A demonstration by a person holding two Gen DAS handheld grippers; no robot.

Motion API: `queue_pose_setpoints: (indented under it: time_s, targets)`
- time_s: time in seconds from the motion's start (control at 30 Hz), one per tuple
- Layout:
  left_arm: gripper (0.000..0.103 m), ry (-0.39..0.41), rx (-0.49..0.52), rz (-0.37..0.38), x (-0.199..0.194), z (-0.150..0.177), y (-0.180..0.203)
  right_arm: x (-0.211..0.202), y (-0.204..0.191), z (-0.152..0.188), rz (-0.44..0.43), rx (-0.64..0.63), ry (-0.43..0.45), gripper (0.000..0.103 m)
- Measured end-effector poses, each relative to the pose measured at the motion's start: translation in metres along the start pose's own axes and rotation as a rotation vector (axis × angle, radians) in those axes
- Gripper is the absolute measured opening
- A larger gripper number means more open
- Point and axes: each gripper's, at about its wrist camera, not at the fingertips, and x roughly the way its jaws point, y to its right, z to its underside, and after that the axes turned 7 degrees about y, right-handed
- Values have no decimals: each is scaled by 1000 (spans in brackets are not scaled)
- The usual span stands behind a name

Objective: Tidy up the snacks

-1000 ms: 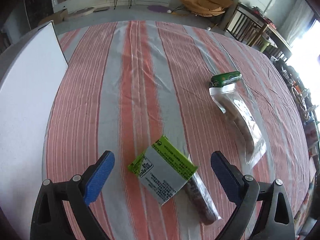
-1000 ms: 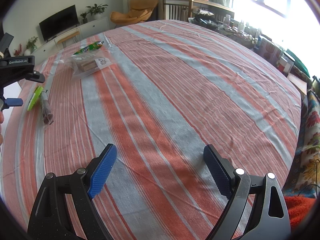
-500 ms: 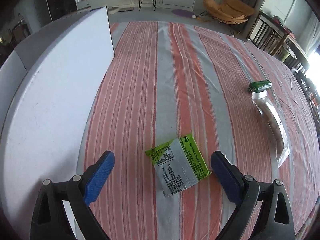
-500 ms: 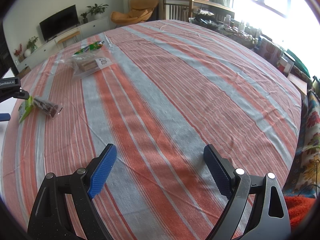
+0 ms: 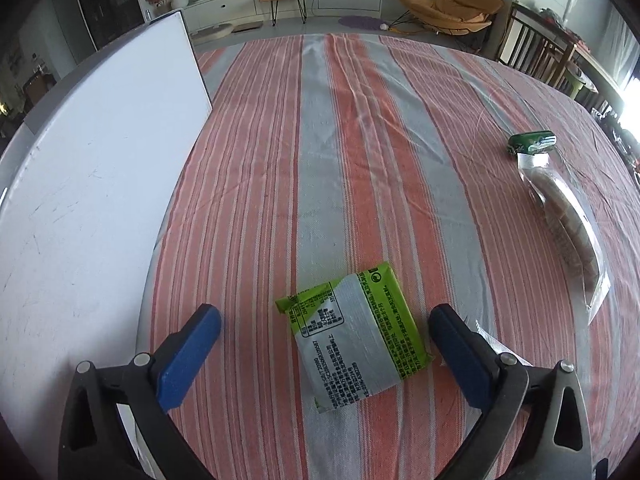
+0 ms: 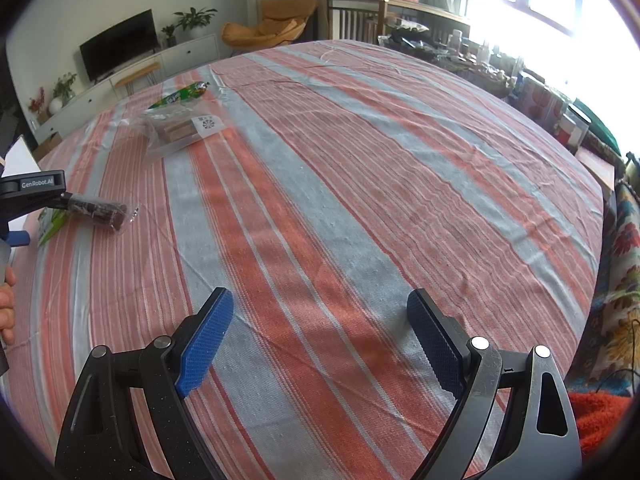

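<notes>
Left gripper point(image 5: 325, 326) is hanging spread wide, jaws just having opened further, over the green snack packet point(image 5: 354, 336) lying flat on the striped counter point(image 5: 320, 160) (right gripper point(image 6: 316, 336) idling, agape, empty); next I'd be lowering squarely and pinching across the packet's edges.

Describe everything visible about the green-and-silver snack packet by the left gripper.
The snack packet is a flat, glossy foil-like pouch, silver with lime-green edges and small printed text. It lies askew on the striped tablecloth, between the open left gripper's blue pads, which don't touch it. The right wrist view shows a dark snack in its clear end.
</notes>
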Motion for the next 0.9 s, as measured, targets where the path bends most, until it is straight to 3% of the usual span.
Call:
queue_pose_setpoints:
  time_s: [0.07, 0.13, 0.2, 0.27, 0.53, 0.77, 0.9]
  targets:
    - [102, 2, 4, 5, -2, 1, -5, 0, 0, 0, 1, 0, 0, 91]
    - [91, 32, 15, 12, -7, 3, -4, 0, 0, 0, 1, 0, 0, 91]
    - [64, 61, 47, 31, -15, 6, -1, 0, 0, 0, 0, 0, 0, 91]
    - [51, 65, 85, 46, -20, 10, 4, 0, 0, 0, 0, 0, 0, 91]
    - [50, 70, 115, 84, -49, 50, 3, 0, 0, 0, 0, 0, 0, 91]
    - [50, 89, 237, 131, -91, 112, 12, 0, 0, 1, 0, 0, 0, 91]
    - [52, 106, 262, 144, -101, 127, 10, 0, 0, 1, 0, 0, 0, 91]
